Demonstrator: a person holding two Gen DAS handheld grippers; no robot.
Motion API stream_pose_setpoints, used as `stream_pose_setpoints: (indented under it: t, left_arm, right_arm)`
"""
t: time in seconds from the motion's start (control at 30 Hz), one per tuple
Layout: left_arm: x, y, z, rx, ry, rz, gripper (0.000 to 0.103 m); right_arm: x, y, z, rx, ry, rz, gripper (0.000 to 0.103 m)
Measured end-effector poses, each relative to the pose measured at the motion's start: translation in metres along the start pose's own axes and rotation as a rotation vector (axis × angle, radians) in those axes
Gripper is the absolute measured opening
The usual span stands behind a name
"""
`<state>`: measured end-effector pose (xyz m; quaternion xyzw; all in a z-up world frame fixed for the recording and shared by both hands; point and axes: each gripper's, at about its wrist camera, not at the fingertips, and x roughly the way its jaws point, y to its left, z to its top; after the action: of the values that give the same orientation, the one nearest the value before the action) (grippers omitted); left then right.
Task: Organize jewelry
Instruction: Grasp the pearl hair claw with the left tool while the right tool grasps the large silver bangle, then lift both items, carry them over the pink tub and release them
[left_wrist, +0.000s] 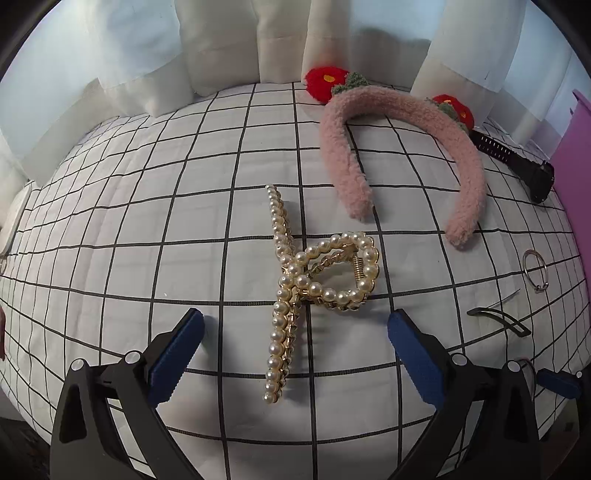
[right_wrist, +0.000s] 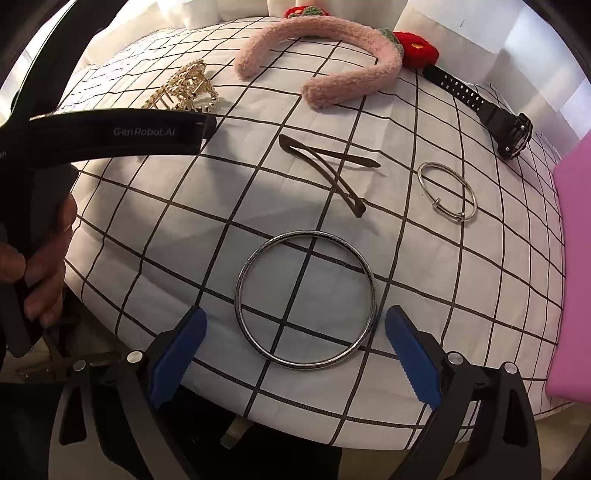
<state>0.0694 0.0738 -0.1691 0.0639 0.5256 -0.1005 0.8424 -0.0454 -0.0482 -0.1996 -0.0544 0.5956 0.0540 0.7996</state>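
Note:
A pearl and gold hair claw (left_wrist: 295, 291) lies on the checked cloth (left_wrist: 147, 221), its long arm reaching between the fingers of my open left gripper (left_wrist: 295, 354). It also shows at the far left of the right wrist view (right_wrist: 184, 92). A large silver bangle (right_wrist: 306, 300) lies flat between the blue pads of my open right gripper (right_wrist: 295, 358). Neither gripper holds anything. A dark hair clip (right_wrist: 325, 170) and a thin silver bracelet (right_wrist: 447, 192) lie beyond the bangle.
A pink fluffy headband (left_wrist: 399, 147) with red knitted flowers (left_wrist: 325, 83) lies at the back. A black watch (right_wrist: 480, 107) lies at the right. A pink box (right_wrist: 572, 266) stands at the right edge. White curtains (left_wrist: 221, 48) hang behind. The left gripper's body (right_wrist: 110, 134) crosses the right wrist view.

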Motion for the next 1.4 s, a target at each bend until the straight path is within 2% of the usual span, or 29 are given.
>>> stream_pose_setpoints:
  t: [0.2, 0.37, 0.63, 0.7, 0.73, 0.8, 0.83, 0.9, 0.97, 1.07, 1.4]
  left_arm:
    - [-0.002, -0.001, -0.004, -0.01, -0.042, 0.006, 0.098]
    - [-0.003, -0.001, -0.005, -0.014, -0.044, 0.008, 0.098]
    - [-0.004, -0.002, -0.006, -0.025, -0.037, 0.013, 0.095]
    - [-0.006, -0.004, -0.005, -0.007, -0.04, 0.0, 0.086]
    - [-0.008, -0.006, -0.006, 0.006, -0.043, -0.007, 0.083]
    - [-0.012, -0.011, -0.006, 0.027, -0.054, -0.019, 0.064]
    - [-0.014, -0.013, -0.006, 0.035, -0.058, -0.024, 0.059]
    - [-0.016, -0.016, -0.006, 0.044, -0.064, -0.029, 0.031]
    - [-0.018, -0.017, -0.005, 0.049, -0.06, -0.038, 0.012]
    - [-0.018, -0.015, -0.004, 0.048, -0.057, -0.061, 0.008]
    - [-0.032, -0.009, -0.006, 0.038, -0.067, -0.064, 0.008]
  right_arm:
    - [0.0, -0.005, 0.001, -0.009, -0.026, -0.007, 0.095]
    - [-0.002, -0.007, -0.005, -0.016, -0.05, -0.007, 0.095]
    - [0.001, -0.001, -0.003, -0.013, -0.034, 0.008, 0.093]
    - [0.001, 0.0, -0.001, -0.008, -0.034, 0.01, 0.093]
    - [0.0, -0.001, -0.001, -0.003, -0.039, 0.009, 0.089]
    - [-0.008, -0.004, -0.002, 0.009, -0.056, 0.005, 0.077]
    - [-0.01, -0.005, -0.002, 0.012, -0.059, 0.01, 0.072]
    - [-0.01, -0.006, -0.001, 0.008, -0.058, 0.012, 0.072]
    - [-0.011, -0.006, -0.001, 0.007, -0.061, 0.015, 0.072]
    - [-0.011, -0.012, 0.0, 0.029, -0.069, 0.044, 0.072]
    - [-0.027, -0.024, -0.002, 0.047, -0.112, 0.083, 0.072]
